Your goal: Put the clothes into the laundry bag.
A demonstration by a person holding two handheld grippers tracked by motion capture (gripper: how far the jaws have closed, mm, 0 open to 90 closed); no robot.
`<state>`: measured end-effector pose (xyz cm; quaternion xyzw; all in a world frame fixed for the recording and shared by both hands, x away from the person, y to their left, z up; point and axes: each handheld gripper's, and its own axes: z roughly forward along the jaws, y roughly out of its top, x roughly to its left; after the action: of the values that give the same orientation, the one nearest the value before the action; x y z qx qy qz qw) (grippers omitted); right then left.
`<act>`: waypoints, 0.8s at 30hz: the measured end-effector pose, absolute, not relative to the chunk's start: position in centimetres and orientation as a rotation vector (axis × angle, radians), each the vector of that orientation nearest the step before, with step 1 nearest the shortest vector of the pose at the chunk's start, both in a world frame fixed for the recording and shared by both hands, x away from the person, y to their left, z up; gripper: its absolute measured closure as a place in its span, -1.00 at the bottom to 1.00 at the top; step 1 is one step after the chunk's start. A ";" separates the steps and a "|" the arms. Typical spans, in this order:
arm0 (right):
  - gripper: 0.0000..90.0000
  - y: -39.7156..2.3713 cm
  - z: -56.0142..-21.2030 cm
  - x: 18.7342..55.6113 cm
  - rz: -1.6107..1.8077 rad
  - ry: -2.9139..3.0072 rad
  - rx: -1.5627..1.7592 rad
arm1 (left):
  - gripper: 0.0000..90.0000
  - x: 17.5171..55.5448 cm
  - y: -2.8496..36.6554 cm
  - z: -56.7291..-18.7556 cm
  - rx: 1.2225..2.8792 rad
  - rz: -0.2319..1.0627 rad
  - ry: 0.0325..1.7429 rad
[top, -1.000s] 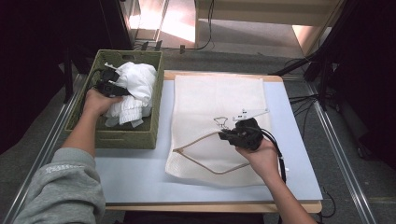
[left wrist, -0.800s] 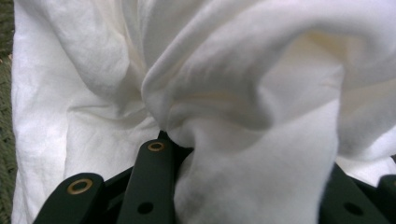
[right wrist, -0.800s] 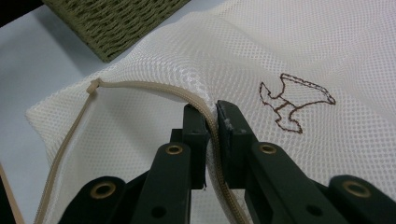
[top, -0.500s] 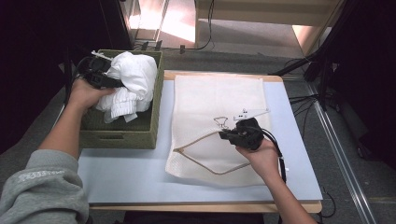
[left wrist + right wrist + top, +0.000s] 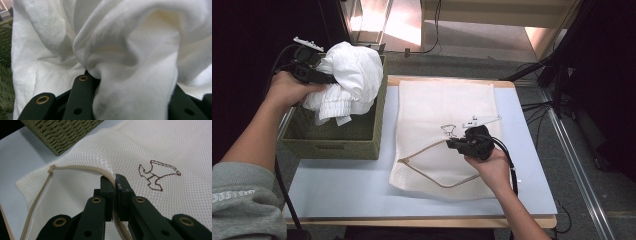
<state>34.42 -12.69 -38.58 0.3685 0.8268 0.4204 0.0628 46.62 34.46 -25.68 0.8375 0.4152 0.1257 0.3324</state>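
The green woven basket point(image 5: 337, 137) at the table's left has a bunched white garment point(image 5: 349, 80) rising out of it. The left gripper point(image 5: 314, 75) is clamped on this garment, a thick fold wedged between its jaws point(image 5: 130, 100). The cream mesh laundry bag point(image 5: 447, 105) lies flat just beside the basket, bearing 1 brown embroidered figure point(image 5: 158, 176). The right gripper point(image 5: 115, 182), its jaws just closing, pinches the bag's beige zipper edge point(image 5: 82, 168), lifting it.

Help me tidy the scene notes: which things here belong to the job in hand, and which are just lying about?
In use:
white garment, clamped in left gripper
mesh laundry bag, its zip edge pinched by right gripper
green woven basket

Lying about:
cables on the floor
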 end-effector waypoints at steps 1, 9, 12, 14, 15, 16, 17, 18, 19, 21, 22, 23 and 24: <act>0.94 -12.7 -38.6 34.4 1.269 2.498 1.113 | 0.47 46.5 34.4 -25.4 2.194 0.325 1.077; 0.94 -12.7 -38.4 34.5 1.280 2.492 1.117 | 0.47 45.0 33.7 -23.0 2.199 0.287 1.014; 0.94 -12.7 -38.4 34.6 1.281 2.496 1.118 | 0.47 44.5 33.2 -22.2 2.208 0.277 0.989; 0.94 -12.6 -38.3 34.6 1.289 2.495 1.117 | 0.47 44.0 32.7 -21.5 2.219 0.270 0.967; 0.94 -12.6 -38.3 34.6 1.290 2.494 1.116 | 0.47 43.8 32.4 -21.2 2.224 0.268 0.955; 0.94 -12.6 -38.3 34.6 1.291 2.494 1.116 | 0.47 43.5 32.2 -21.0 2.222 0.261 0.945; 0.94 -12.7 -38.3 34.6 1.290 2.494 1.117 | 0.47 43.4 32.1 -20.8 2.226 0.258 0.933; 0.94 -12.7 -38.3 34.7 1.293 2.494 1.115 | 0.47 43.1 31.8 -20.6 2.226 0.252 0.920; 0.94 -12.7 -38.3 34.7 1.291 2.494 1.119 | 0.47 42.9 31.7 -20.4 2.225 0.252 0.916; 0.94 -12.7 -38.2 34.7 1.292 2.493 1.114 | 0.47 42.3 31.2 -20.0 2.227 0.246 0.893; 0.94 -12.7 -38.2 34.7 1.293 2.491 1.113 | 0.47 42.1 31.0 -19.9 2.232 0.240 0.884; 0.94 -12.7 -38.2 34.7 1.294 2.491 1.114 | 0.47 41.9 30.8 -19.7 2.230 0.236 0.872; 0.94 -12.6 -38.1 34.7 1.295 2.490 1.117 | 0.47 41.8 30.6 -19.6 2.227 0.228 0.866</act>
<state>34.70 -12.65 -38.14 0.3693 0.8228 0.4278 0.0604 41.75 30.61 -19.60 0.8647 0.3364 0.0886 0.3623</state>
